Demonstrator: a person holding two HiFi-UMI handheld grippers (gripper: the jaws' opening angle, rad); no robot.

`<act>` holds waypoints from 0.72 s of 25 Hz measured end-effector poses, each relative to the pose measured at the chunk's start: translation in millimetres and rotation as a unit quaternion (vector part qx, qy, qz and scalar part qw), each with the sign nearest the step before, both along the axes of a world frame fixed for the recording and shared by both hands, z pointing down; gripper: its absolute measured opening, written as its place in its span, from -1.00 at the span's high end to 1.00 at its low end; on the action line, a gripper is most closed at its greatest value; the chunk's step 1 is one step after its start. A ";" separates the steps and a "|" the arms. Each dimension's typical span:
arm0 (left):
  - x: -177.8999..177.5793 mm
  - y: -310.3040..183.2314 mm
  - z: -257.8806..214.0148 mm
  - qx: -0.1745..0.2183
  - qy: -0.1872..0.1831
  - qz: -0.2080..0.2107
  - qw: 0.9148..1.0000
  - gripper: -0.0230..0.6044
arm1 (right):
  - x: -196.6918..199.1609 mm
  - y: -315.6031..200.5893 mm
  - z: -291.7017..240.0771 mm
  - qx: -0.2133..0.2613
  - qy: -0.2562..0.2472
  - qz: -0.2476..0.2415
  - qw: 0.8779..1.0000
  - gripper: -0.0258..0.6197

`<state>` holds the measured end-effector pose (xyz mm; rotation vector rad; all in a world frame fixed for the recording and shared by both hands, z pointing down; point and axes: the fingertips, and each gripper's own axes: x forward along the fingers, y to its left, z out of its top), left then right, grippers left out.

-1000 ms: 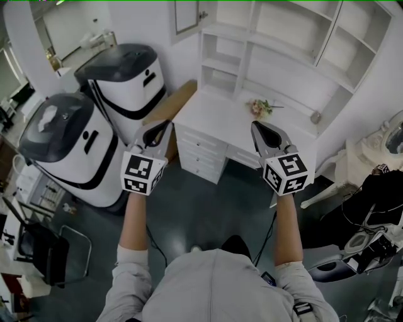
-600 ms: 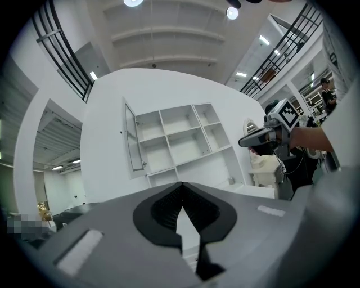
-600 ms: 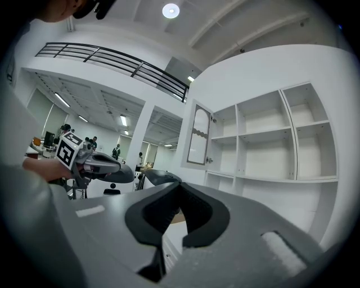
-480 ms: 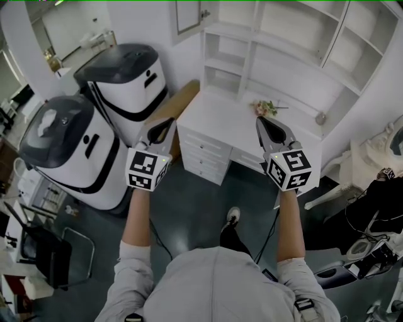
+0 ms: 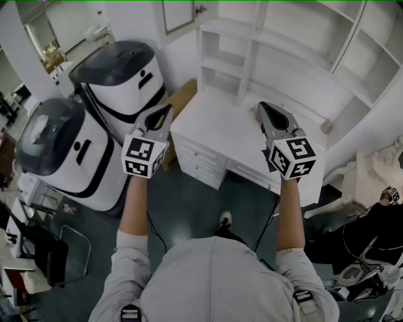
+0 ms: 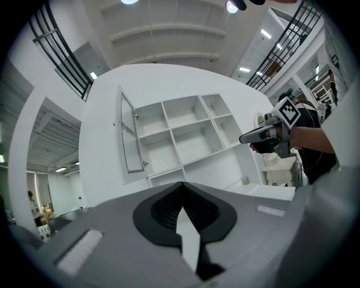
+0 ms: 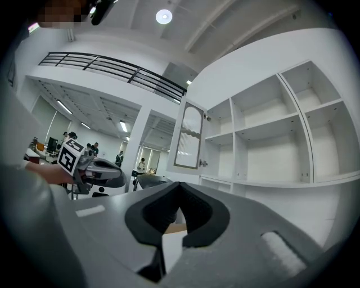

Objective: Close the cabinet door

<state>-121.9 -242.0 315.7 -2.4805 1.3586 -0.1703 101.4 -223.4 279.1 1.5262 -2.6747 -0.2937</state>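
Observation:
The cabinet door (image 5: pixel 178 16), white-framed with a glass panel, stands swung open at the left end of the white shelf unit (image 5: pixel 296 44) above the desk. It also shows in the left gripper view (image 6: pixel 130 135) and the right gripper view (image 7: pixel 188 136). My left gripper (image 5: pixel 165 108) is held level over the desk's left edge, shut and empty, well short of the door. My right gripper (image 5: pixel 263 105) hovers over the desktop, jaws together, holding nothing. Each gripper view shows its own closed tips, left (image 6: pixel 181 184) and right (image 7: pixel 179 184), with the shelves beyond.
A white desk (image 5: pixel 214 126) with drawers (image 5: pixel 196 160) stands under the shelves. Two white machines with dark tops (image 5: pixel 119 75) (image 5: pixel 56 144) crowd the left side. A brown board (image 5: pixel 181 95) leans beside the desk. A black chair (image 5: pixel 44 248) is at lower left.
Both grippers have moved forward towards the shelves, and the person has stepped nearer the desk. The right gripper now covers the flowers on the desktop.

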 end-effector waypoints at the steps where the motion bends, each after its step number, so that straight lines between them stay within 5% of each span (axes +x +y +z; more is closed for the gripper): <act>1: 5.6 -10.4 -3.4 0.000 0.001 -0.003 1.000 0.87 | 5.3 -12.2 -2.2 -0.003 0.003 -0.004 1.000 0.92; 18: 64.0 -132.3 -14.2 -0.019 0.028 -0.076 0.997 0.87 | 71.6 -149.7 -12.4 -0.009 0.008 -0.055 0.998 0.92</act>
